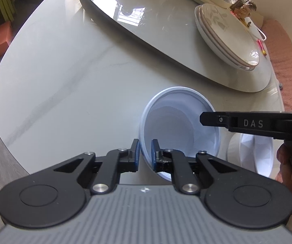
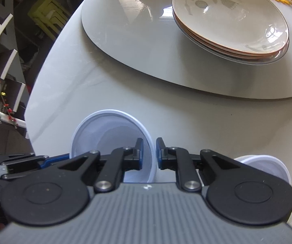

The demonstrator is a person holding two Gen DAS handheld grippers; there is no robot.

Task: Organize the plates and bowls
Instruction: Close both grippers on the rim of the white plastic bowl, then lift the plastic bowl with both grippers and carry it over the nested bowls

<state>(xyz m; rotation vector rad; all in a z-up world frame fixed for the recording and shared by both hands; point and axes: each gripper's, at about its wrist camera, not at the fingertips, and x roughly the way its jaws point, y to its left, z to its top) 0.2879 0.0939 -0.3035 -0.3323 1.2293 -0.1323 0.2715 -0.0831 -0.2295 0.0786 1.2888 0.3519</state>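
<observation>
I had both grippers straddling the white bowl rim: left gripper narrowly parted at its near-left edge, right gripper likewise opposite, neither visibly clamped. The stacked plates sat ahead, second bowl right.

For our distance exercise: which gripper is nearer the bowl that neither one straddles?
Right. The right gripper straddles the middle bowl's rim on the side beside the free bowl; the left gripper straddles the opposite rim, farther away.
</observation>
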